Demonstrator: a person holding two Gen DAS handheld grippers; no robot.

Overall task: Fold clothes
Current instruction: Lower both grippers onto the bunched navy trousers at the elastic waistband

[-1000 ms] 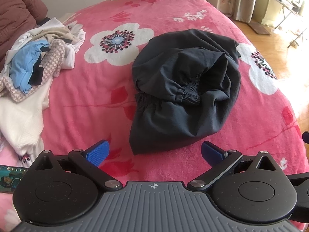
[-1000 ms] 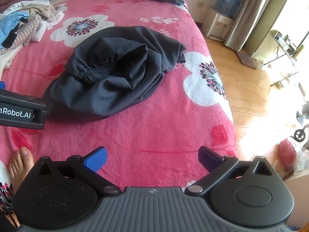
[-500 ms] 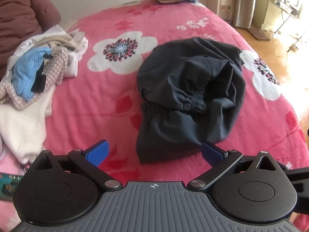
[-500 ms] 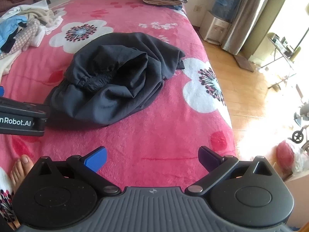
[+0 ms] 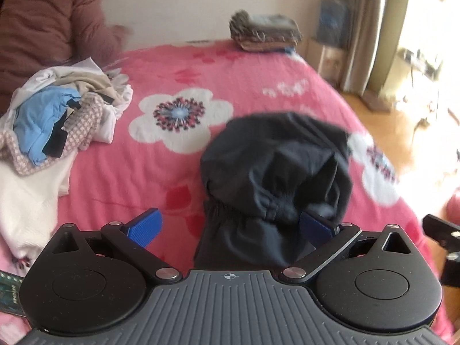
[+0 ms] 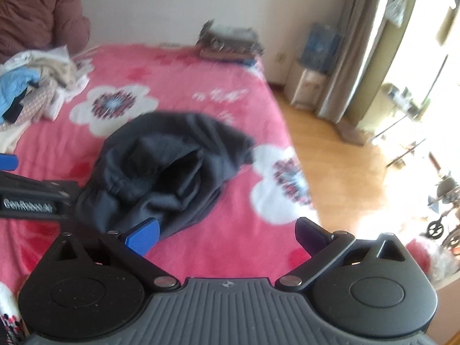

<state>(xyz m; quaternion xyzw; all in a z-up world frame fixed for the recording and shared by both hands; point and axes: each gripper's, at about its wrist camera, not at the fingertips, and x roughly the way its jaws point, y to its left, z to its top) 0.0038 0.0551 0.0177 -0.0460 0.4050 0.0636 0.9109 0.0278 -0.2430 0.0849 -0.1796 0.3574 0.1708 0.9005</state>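
Two grippers: left gripper [image 5: 228,225] and right gripper [image 6: 227,234], both with fingers spread wide and nothing between them.
Garment: black trousers [image 5: 276,178], crumpled in a heap at centre of the left view and left of centre in the right view [image 6: 166,169], on the pink bed [image 5: 178,172].
Garment detail: gathered elastic waistband [image 5: 270,204] faces the camera low in the heap; legs are bundled behind it and cannot be traced.
Position of fingers: left pair frames the near edge of the heap, its right finger [image 5: 316,227] in front of the cloth; contact cannot be told. Right pair sits to the heap's lower right, its left finger [image 6: 143,234] overlapping the hem in the picture.
Step in hand (judged): approach for a first grasp, to open the trousers out flat.
Advice: take the waistband at two well-separated points, one gripper each; pinch a single layer, lift, shake the legs free, then lay flat before any fold.
Risk: grabbing bunched layers would drag the whole heap.
Other stock: unsorted pile [image 5: 54,115] at left; folded stack [image 5: 266,33] at the bed's far end.
Image quality: both views blurred.
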